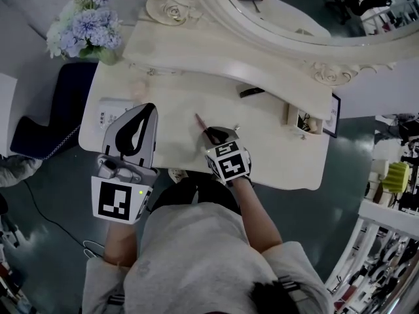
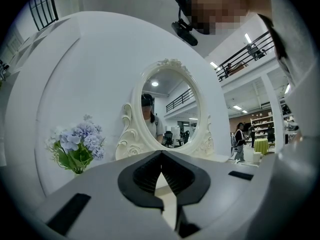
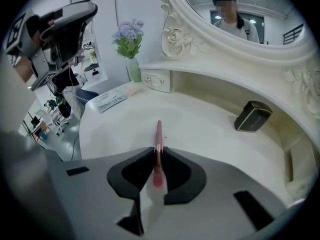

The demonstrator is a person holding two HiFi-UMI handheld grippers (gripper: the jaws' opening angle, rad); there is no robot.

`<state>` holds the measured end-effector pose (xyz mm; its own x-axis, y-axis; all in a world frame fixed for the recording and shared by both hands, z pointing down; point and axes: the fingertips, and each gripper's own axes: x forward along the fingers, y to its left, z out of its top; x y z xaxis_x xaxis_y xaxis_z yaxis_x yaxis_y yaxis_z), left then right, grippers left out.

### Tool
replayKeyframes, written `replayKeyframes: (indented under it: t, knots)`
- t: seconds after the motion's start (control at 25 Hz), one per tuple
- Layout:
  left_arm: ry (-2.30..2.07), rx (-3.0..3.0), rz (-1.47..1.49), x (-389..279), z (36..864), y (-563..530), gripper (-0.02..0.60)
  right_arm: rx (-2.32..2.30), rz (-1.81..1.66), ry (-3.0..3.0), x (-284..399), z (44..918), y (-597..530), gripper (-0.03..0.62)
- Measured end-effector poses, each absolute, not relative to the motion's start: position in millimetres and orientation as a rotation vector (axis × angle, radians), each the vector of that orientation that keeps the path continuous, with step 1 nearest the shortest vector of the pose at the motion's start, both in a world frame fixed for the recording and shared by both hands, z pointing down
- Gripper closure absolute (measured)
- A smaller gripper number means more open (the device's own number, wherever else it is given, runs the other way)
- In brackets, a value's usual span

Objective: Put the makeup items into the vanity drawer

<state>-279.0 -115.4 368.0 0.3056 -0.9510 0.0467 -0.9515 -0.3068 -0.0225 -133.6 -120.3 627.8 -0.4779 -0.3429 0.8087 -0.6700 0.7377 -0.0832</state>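
Makeup pencil (image 3: 158,143), a thin pink stick, is clamped in the right tool (image 3: 158,154). Its jaws are closed onto the near end of the stick, so most of its length juts forward over the pale tabletop (image 1: 170,136). Gripping at the end likely leaves the free tip to lead into a narrow opening. In the head view the tool sits low at the centre of the frame, near the tabletop's front edge, and whether the far tip touches the surface cannot be told. The left tool (image 2: 161,159) is held up and off to the lower left of the head view. Its jaw tips meet with nothing between them, and it seems parked there to keep out of the working side's way. A black case (image 3: 253,115) lies apart at the right of the right gripper view, close to the raised back ledge, and is probably another item to stow. A small drawer (image 3: 156,81) with two knobs sits under the mirror (image 3: 240,14) frame at upper centre, beside the vase of flowers (image 3: 129,39). It looks closed, so it would need opening before the pencil can go in.
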Motion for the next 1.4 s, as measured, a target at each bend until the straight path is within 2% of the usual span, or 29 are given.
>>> replayKeyframes:
  t: [0.24,0.48,1.0,1.4]
  knots:
    - [-1.815,2.551,0.129,-261.8,369.7,-113.2,0.568,0.81,0.487,-2.221,-130.2,598.5,-124.5,0.537]
    - [-1.862,2.547,-0.024,-243.3,345.7,-120.6,0.568,0.871,0.463,-2.382,-119.4,548.9,-131.7,0.537]
    - [-1.809,2.619,0.015,-190.4,333.3,-119.9,0.568,0.958,0.337,-2.663,-80.2,457.2,-132.1,0.537]
    - [-1.778,2.665,-0.008,-152.8,322.2,-123.9,0.568,1.011,0.262,-2.782,-48.3,419.6,-130.6,0.537]
